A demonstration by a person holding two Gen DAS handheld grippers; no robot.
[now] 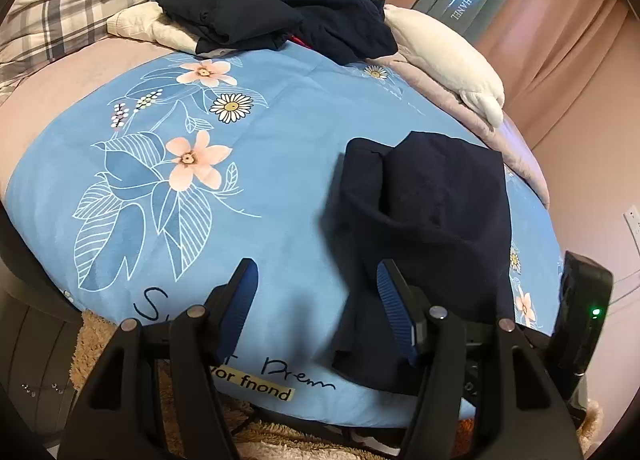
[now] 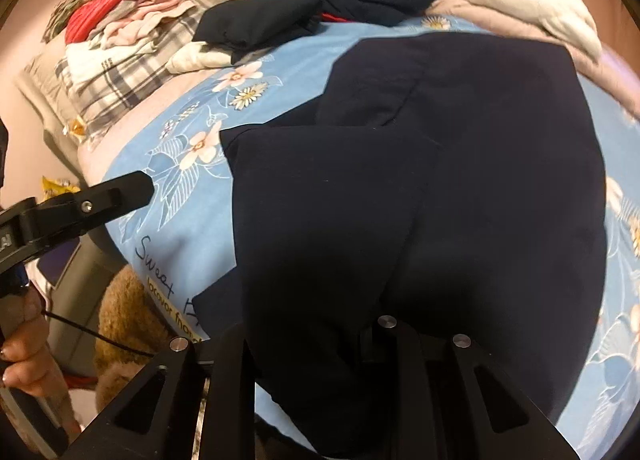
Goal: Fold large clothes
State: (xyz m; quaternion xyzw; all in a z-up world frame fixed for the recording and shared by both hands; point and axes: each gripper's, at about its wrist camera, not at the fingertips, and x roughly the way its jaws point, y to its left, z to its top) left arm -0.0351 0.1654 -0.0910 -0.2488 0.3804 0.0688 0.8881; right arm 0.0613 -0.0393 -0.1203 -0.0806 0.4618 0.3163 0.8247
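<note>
A dark navy garment [image 1: 432, 220] lies partly folded on the blue floral bedspread [image 1: 280, 148]. My left gripper [image 1: 316, 288] is open and empty, its blue pads [image 1: 240, 300] to the left of the garment's near edge. In the right wrist view the same garment [image 2: 440, 180] fills the frame and drapes over my right gripper [image 2: 312, 340]. Its fingertips are hidden under the cloth. The left gripper [image 2: 120, 192] shows at the left edge there.
A heap of dark clothes [image 1: 280, 16] and a white plush pillow [image 1: 448, 60] lie at the far side of the bed. Plaid bedding with pink and red clothes [image 2: 120, 0] is at the far left. A fluffy brown rug [image 2: 128, 324] lies beside the bed.
</note>
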